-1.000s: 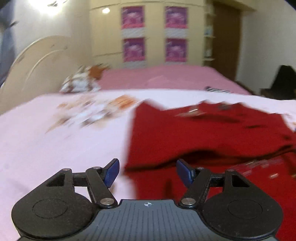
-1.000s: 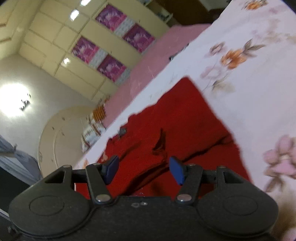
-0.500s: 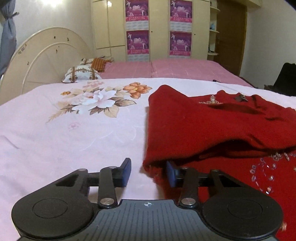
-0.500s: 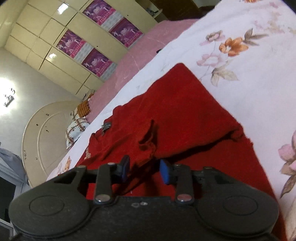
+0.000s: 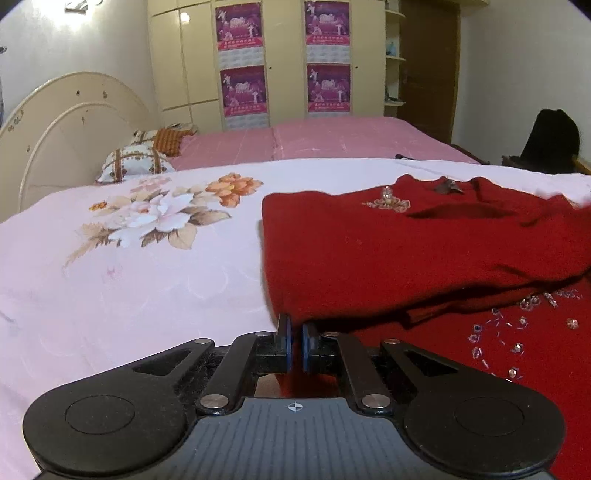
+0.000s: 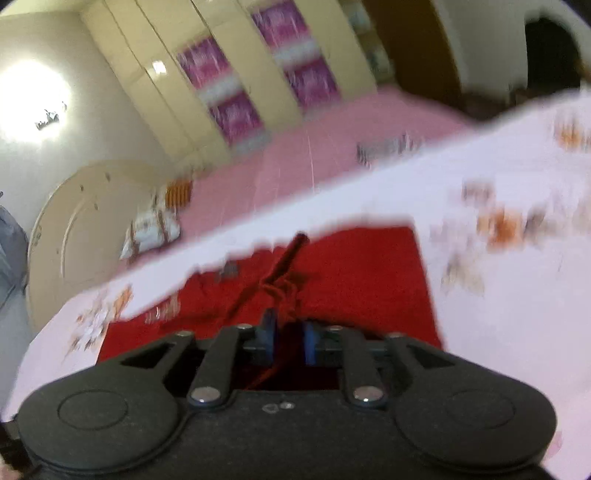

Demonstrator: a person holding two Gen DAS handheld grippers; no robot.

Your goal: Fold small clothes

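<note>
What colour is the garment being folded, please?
Red garment, with clear beads; clearest in the left wrist view.

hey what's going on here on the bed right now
A person is folding a red sweater on a floral bedsheet with two handheld grippers. The left gripper has just closed on the sweater's near left edge. The right gripper has been closing with bunched red fabric between its jaws. One layer is already folded over.

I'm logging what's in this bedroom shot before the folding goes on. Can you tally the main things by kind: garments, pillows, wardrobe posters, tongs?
Red garments: 1, lying partly folded on the floral sheet
Pillows: 2
Posters on the wardrobe: 4
Tongs: 2, left and right, each shut on the garment
Total: 9
</note>
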